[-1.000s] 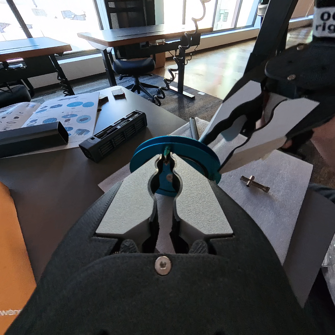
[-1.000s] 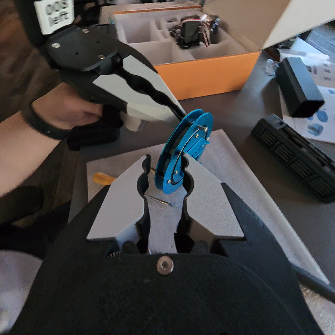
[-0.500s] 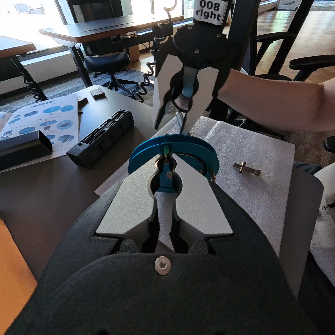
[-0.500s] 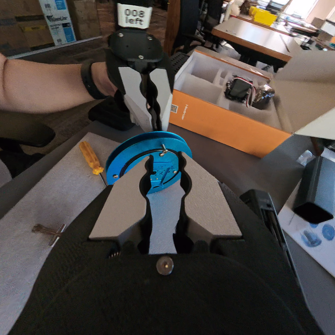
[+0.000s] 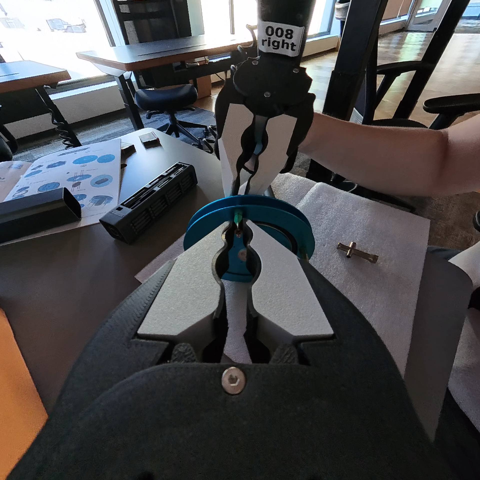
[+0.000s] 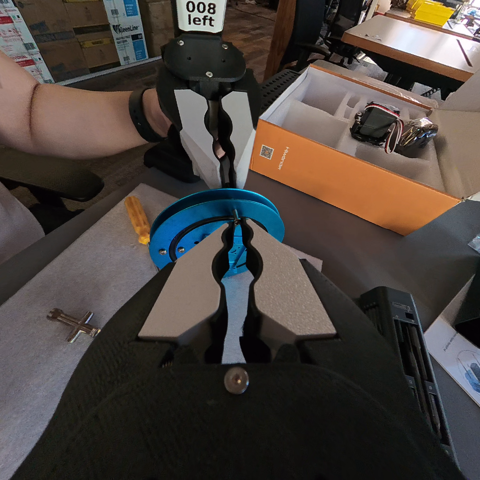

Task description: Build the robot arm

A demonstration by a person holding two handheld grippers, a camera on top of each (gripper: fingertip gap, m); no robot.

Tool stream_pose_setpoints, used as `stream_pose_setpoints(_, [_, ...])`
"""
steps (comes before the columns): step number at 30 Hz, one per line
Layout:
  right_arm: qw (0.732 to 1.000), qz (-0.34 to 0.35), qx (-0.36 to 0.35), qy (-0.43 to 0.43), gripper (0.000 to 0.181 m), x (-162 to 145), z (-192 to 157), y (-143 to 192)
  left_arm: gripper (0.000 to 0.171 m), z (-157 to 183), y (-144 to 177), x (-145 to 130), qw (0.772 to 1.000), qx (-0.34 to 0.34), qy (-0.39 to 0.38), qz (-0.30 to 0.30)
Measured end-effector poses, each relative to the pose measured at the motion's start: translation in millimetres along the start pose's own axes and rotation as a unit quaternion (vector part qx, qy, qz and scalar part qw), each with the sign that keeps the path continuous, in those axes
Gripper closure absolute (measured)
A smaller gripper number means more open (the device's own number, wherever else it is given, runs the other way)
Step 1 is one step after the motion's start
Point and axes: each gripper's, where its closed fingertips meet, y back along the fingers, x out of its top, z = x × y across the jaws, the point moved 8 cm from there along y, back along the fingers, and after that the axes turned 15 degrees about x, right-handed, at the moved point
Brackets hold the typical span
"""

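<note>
A blue metal double-disc assembly [image 5: 249,207] is held level above a white foam sheet [image 5: 363,272], gripped from opposite sides. My left gripper [image 5: 239,226] is shut on the near rim, its tips pinching a small green-tipped post. My right gripper [image 6: 237,223] is shut on the other side of the disc assembly [image 6: 215,207], its tips meeting at a small screw. The right gripper [image 5: 240,188] shows across the disc in the left wrist view, and the left gripper [image 6: 230,181] shows across it in the right wrist view. A person's forearm is behind each gripper.
A metal cross wrench [image 6: 74,326] and a yellow-handled screwdriver [image 6: 137,220] lie on the foam. An open orange box [image 6: 337,176] with parts stands beyond. A black slotted case [image 5: 153,200], a black tube [image 5: 39,210] and a printed sheet [image 5: 72,171] lie on the dark table. Less than 4 cm separates the two grippers' tips.
The right gripper swung round to face the left one across the disc and closed from open onto its far side. The disc now sits level. The left gripper kept its hold.
</note>
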Motion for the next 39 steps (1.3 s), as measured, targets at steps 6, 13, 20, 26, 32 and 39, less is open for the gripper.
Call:
stream_pose_setpoints(6, [0.997,-0.04,-0.06,0.004,0.148,-0.1,-11.0,25.3,0.168,3.4,-1.4,0.5,1.0,0.02,-0.003,-0.002])
stream_pose_setpoints(13, [0.99,-0.113,-0.077,-0.036,0.145,-48.0,-60.3,91.2,0.168,3.9,-1.3,1.5,1.0,0.014,-0.011,-0.008])
stream_pose_setpoints(20, [0.984,-0.164,0.053,-0.042,0.149,-86.5,-50.2,95.0,0.168,0.1,-6.5,2.8,0.999,0.022,0.023,-0.02])
stream_pose_setpoints(26, [0.957,-0.232,0.166,-0.05,0.143,-88.8,-20.8,70.5,0.168,1.0,-10.4,5.3,0.999,0.034,0.027,-0.028])
stream_pose_setpoints(32, [0.942,-0.234,0.226,-0.084,0.149,-95.9,-17.7,59.5,0.168,1.1,-14.0,6.8,0.999,0.043,0.014,-0.029])
stream_pose_setpoints(39, [0.957,-0.184,0.203,-0.09,0.165,-105.1,-23.4,61.2,0.168,-0.2,-17.7,5.6,0.999,0.034,0.02,-0.016])
